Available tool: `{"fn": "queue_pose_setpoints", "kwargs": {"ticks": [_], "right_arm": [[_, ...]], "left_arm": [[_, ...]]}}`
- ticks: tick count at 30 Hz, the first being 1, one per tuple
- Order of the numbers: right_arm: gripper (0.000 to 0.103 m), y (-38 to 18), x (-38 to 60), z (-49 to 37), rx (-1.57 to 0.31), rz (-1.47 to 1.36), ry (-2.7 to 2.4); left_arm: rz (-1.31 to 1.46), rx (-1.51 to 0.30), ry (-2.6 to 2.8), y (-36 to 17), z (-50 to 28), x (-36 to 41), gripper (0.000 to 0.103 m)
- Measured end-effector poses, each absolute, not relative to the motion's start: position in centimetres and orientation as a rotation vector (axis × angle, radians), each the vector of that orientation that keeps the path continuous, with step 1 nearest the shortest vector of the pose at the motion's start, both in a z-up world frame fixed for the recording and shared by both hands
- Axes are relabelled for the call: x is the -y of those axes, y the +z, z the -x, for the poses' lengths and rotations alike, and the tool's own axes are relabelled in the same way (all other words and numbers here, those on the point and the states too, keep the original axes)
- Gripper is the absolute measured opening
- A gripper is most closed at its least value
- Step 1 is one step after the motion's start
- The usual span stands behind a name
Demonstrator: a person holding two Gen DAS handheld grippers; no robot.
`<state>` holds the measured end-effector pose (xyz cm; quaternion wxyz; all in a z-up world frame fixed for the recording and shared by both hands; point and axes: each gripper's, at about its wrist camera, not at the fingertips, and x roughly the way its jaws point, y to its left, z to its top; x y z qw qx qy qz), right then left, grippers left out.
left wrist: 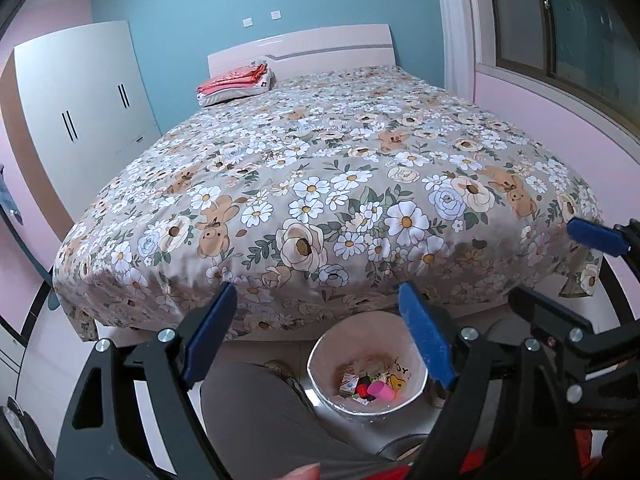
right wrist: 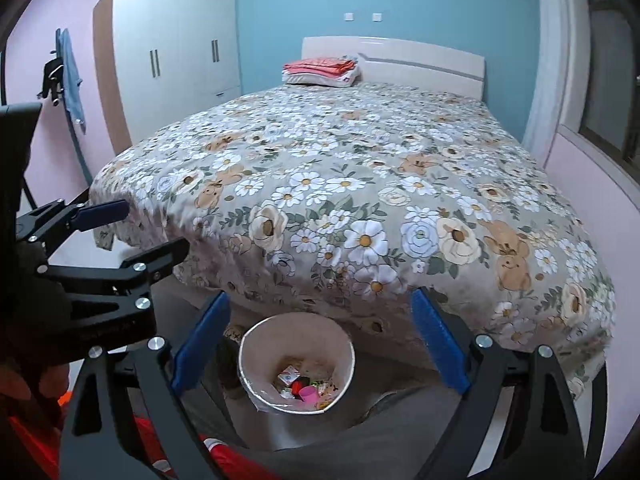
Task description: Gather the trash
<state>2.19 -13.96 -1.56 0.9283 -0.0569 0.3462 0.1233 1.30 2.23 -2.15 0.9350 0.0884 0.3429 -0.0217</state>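
I hold my left gripper (left wrist: 320,336) with its 2 blue pads (left wrist: 210,334) spread wide apart and nothing between them. My right gripper (right wrist: 320,344) is the same: both blue pads (right wrist: 438,344) stand far apart and grip nothing. Just below and beyond my fingertips, on the floor at the foot of the bed (left wrist: 320,168), stands the trash bin (left wrist: 324,354), a round white pail with a liner. In the left view it sits under my right-hand pad; in the right view it sits between the 2 pads, nearer the left one. The trash (right wrist: 306,390) lies at the bottom of the bin: a small white and red box, something red, a pink cup and a few scraps I cannot make out. The flowered bedspread (right wrist: 360,200) stretches ahead of both grippers and hangs over the bed edge just above the bin. Far beyond my fingers, folded pink cloth (left wrist: 236,80) rests on a pillow by the headboard, and a white wardrobe (right wrist: 172,52) stands to the left of the bed. My grey-clad leg (left wrist: 256,416) shows below the left gripper, beside the bin.
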Motion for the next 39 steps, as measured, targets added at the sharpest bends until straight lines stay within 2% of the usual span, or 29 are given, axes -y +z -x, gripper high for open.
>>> {"fn": "queue_pose_setpoints", "kwargs": {"ticks": [39], "right_arm": [[0.093, -1.9, 14.7, -0.1, -0.693, 0.080, 0.165]], "left_arm": [[-0.160, -0.724, -0.088, -2.3, -0.2, -1.4, 0.085]]}}
